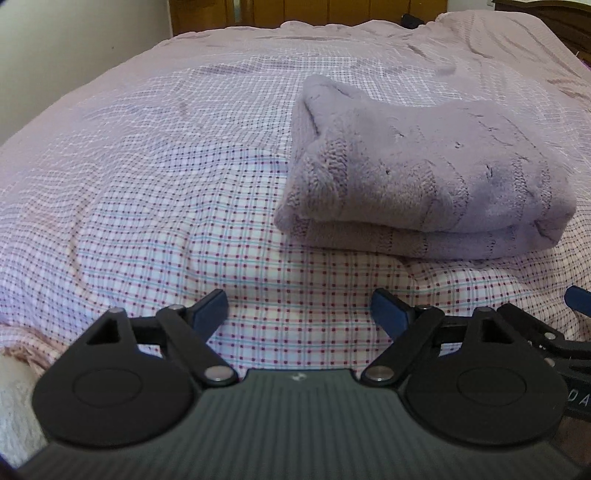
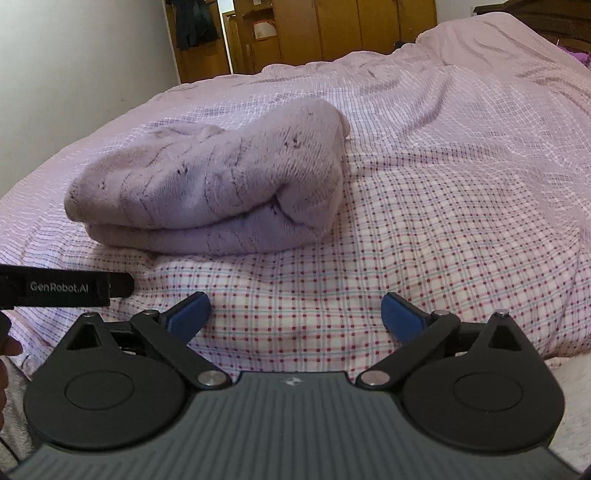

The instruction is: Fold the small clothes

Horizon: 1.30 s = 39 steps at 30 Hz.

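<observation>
A lilac fuzzy knit garment [image 1: 424, 177] lies folded in a thick bundle on the checked bedsheet [image 1: 166, 192]. In the left wrist view it is ahead and to the right; in the right wrist view the garment [image 2: 214, 188] is ahead and to the left. My left gripper [image 1: 299, 310] is open and empty, low over the sheet, short of the garment. My right gripper [image 2: 295, 314] is open and empty too, near the bed's front edge. The right gripper's blue fingertip [image 1: 578, 297] shows at the right edge of the left wrist view.
The left gripper's black body [image 2: 66, 288] reaches in from the left in the right wrist view. The pink checked bed [image 2: 461, 166] stretches far back. A white wall [image 2: 74, 74] stands at the left, and wooden wardrobes [image 2: 332, 33] stand behind the bed.
</observation>
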Available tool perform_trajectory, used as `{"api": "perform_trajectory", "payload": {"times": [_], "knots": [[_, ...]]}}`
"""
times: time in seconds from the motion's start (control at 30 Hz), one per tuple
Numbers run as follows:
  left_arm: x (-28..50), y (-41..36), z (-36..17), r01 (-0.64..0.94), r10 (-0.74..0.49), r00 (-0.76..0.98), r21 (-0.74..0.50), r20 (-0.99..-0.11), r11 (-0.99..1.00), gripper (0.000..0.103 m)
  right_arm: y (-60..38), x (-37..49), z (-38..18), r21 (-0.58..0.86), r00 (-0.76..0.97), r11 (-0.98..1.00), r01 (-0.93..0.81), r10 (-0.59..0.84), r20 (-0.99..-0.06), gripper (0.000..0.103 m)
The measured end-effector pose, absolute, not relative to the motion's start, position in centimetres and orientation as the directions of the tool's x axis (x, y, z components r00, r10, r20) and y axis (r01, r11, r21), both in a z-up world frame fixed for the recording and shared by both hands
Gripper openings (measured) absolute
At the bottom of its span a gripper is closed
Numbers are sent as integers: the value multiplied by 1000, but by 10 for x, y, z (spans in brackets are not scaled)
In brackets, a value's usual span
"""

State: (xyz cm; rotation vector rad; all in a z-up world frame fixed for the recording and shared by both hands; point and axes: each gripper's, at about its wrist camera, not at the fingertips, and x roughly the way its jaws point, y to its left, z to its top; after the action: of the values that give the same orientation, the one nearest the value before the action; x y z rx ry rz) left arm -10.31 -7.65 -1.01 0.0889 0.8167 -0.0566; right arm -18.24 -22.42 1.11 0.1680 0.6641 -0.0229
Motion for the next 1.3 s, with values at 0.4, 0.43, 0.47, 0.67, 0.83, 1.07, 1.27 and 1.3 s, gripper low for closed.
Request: {"api": "perform_trajectory", "payload": {"times": [0.4, 0.43, 0.47, 0.67, 0.83, 1.07, 1.27, 1.3], "knots": [[-104, -79, -19, 60, 7, 690, 68, -724, 996, 96, -222, -181, 4, 134, 799, 988, 78, 18, -601, 103], [-105, -79, -19, 60, 8, 691, 69, -723, 996, 96, -222, -181, 4, 133, 800, 988, 78, 18, -600, 103], [-105, -79, -20, 61, 8, 691, 70, -723, 996, 97, -222, -181, 4, 134, 800, 988, 78, 18, -599, 103], [-106, -80, -19, 64, 8, 693, 73, -721, 995, 97, -222, -181, 4, 130, 802, 989, 78, 15, -598, 103], [-105, -79, -19, 63, 8, 692, 71, -722, 995, 97, -222, -181, 3, 129, 802, 989, 78, 15, -597, 103], [-105, -79, -19, 66, 8, 693, 75, -721, 995, 97, -222, -181, 3, 129, 802, 989, 78, 15, -597, 103], [-105, -79, -19, 66, 9, 692, 75, -721, 995, 97, -221, -180, 3, 128, 802, 989, 78, 14, -597, 103], [-105, -79, -19, 65, 9, 693, 75, -721, 995, 97, -221, -180, 3, 128, 802, 989, 78, 15, -597, 103]]}}
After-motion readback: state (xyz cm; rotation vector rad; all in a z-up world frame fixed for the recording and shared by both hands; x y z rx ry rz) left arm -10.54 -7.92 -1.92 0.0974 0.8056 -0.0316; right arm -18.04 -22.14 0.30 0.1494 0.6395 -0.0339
